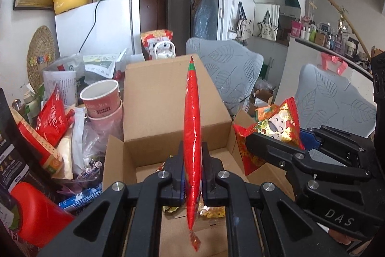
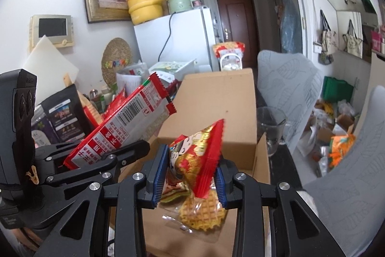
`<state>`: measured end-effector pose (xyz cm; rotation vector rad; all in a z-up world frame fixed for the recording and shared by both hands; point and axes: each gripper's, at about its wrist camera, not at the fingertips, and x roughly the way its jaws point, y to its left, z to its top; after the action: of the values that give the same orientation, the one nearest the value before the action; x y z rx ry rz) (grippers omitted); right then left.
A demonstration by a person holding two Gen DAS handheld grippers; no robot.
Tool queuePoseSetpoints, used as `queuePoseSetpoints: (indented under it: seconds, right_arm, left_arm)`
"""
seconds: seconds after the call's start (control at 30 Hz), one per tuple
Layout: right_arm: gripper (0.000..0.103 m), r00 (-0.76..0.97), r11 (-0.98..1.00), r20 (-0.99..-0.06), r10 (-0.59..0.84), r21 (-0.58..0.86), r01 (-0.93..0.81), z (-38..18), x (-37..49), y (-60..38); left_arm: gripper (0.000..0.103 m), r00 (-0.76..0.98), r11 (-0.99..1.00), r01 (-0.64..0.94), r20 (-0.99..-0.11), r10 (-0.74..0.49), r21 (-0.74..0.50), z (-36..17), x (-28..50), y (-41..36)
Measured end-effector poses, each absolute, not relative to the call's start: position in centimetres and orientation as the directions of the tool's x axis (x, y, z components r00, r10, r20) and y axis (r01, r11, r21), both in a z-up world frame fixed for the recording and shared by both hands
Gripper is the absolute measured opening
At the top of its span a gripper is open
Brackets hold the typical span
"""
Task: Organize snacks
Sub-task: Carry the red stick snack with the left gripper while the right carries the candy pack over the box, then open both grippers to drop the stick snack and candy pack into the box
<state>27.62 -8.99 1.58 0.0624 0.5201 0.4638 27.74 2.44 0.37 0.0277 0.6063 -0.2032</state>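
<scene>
Each camera rides on its own claw, looking forward and slightly down along the fingers, close above the open cardboard box [image 1: 154, 98]. Both views share that box, the white fridge [image 2: 173, 40] behind it, and the neighbouring claw at one edge.

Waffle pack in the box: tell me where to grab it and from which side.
Judging from the right wrist view, take the waffle pack by its loose clear wrapper edge, coming straight down from above. It lies flat on the floor of the cardboard box, whose walls block a sideways approach. Both grippers are full, so one must let go of its packet first.
</scene>
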Motion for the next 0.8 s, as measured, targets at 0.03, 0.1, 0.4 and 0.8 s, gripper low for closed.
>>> queuePoseSetpoints:
  seconds: [0.03, 0.1, 0.4, 0.8]
  right_arm:
    - [0.034, 0.760, 0.895, -0.476, 0.442, 0.178, -0.409, 1.1, 28.0, -8.9]
    - [0.032, 0.741, 0.899, -0.515, 0.431, 0.176, -0.400, 0.2, 28.9, -8.8]
    - [0.031, 0.671, 0.905, -0.617, 0.410, 0.187, -0.381, -3.1, 31.7, -8.3]
    - [0.031, 0.612, 0.913, -0.692, 0.383, 0.185, -0.363, -5.1, 32.9, -8.1]
  left_arm:
    - [0.009, 0.793, 0.980, 0.198, -0.581, -0.182, -0.038, -0.1, 28.1, 2.5]
    - [0.009, 0.773, 0.980, 0.192, -0.609, -0.179, -0.044, -1.3, 28.7, 2.6]
    - [0.009, 0.684, 0.985, 0.164, -0.714, -0.151, -0.051, -5.9, 31.3, 2.9]
    - [0.010, 0.555, 0.991, 0.115, -0.823, -0.123, -0.070, -9.2, 33.3, 3.4]
